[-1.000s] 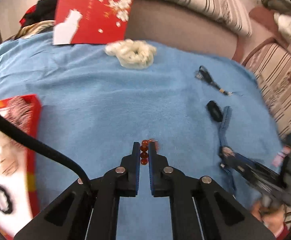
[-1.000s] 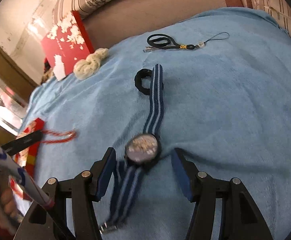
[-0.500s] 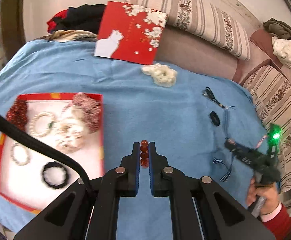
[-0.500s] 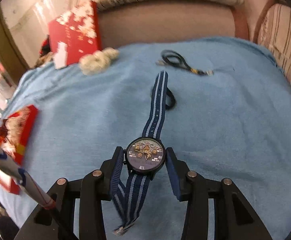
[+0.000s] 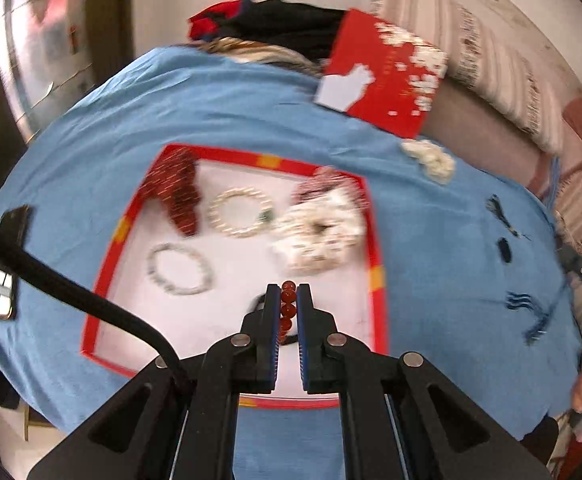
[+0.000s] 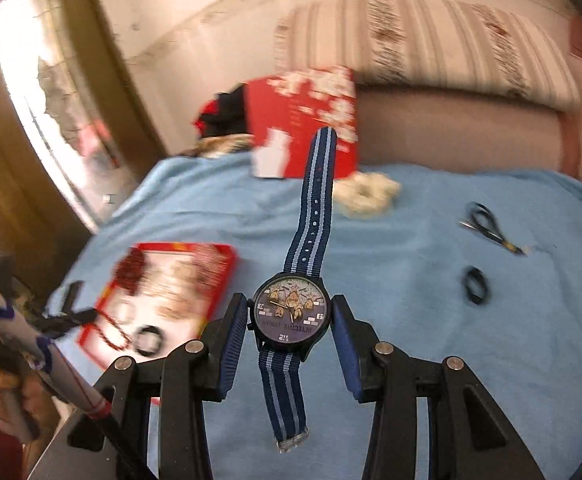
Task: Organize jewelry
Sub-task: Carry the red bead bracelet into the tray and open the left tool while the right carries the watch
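1. Left gripper (image 5: 289,308) first: its fingers are clamped on a red bead bracelet (image 5: 288,303), beads stacked in a neat column between the pads, the rest of the loop dangling below them.
2. Ahead of and beneath those fingertips lies the red-rimmed tray (image 5: 375,256) with pale bracelets and a scrunchie already in it; a bare white patch sits right below the tips.
3. Good form here: sink until the loop touches that bare patch, then part the fingers, so the beads don't bounce onto the blue blanket (image 5: 443,248).
4. Over to the right gripper (image 6: 289,318): fingers pinched on the case of a watch (image 6: 289,314), pads pressing either side, striped strap hanging free in front of and behind the tips.
5. The tray sits off to the left of these fingers, well apart. My call: carry the watch level and let the trailing strap land first.
6. One risk: both hands crowding the same tray, so stagger the drops.
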Demonstrator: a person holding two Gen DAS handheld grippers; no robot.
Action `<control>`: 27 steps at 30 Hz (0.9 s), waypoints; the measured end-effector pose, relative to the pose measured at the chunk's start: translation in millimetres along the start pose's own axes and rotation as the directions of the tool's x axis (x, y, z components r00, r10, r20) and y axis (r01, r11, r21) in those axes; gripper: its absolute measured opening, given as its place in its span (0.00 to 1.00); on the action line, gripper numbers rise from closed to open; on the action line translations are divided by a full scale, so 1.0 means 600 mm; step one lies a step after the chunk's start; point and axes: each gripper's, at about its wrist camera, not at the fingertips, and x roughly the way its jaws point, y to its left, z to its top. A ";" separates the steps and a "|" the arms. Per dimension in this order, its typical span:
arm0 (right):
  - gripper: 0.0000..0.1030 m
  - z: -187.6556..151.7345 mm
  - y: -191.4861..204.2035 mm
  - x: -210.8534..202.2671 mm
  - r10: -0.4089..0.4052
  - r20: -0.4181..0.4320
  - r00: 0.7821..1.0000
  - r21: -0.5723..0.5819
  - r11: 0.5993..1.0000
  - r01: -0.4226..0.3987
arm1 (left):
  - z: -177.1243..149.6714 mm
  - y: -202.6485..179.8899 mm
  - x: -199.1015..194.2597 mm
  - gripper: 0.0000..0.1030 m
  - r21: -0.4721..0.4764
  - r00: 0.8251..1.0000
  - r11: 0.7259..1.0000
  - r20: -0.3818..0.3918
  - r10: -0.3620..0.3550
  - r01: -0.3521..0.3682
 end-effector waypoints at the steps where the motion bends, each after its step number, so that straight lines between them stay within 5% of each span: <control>1: 0.44 0.005 0.015 0.002 0.016 0.001 1.000 -0.008 1.000 -0.016 | -0.002 0.016 0.005 0.07 -0.016 1.000 1.000 -0.004 0.005 -0.006; 13: 0.44 -0.003 0.217 0.116 0.186 -0.142 0.972 -0.115 0.972 -0.203 | -0.034 0.154 0.070 0.07 -0.169 0.997 0.985 -0.075 0.031 -0.044; 27: 0.45 -0.098 0.257 0.291 0.075 -0.355 0.932 -0.142 0.981 -0.134 | -0.033 0.190 0.091 0.07 -0.205 0.997 0.977 -0.057 0.043 -0.054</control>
